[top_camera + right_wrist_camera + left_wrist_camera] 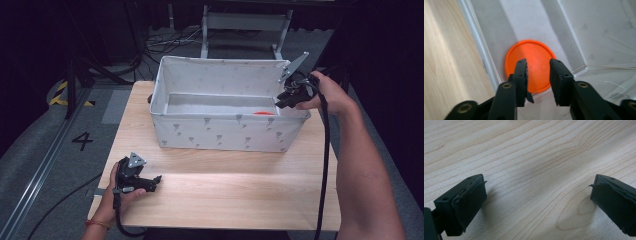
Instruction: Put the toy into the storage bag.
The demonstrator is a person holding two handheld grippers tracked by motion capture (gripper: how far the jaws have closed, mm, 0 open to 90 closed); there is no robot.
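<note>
Flat round orange disc (263, 113) mostly hidden behind the near wall of the white fabric bin with grey triangle print (220, 131) in high view; in right gripper view its near edge is covered by the right gripper (537, 65) jaws; bin walls run off frame.

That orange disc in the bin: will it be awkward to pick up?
Probably. The disc lies flat on the bin floor, so the right gripper gets little edge. It looks thin, smooth and light: apt to slide; on edge it might roll.
</note>
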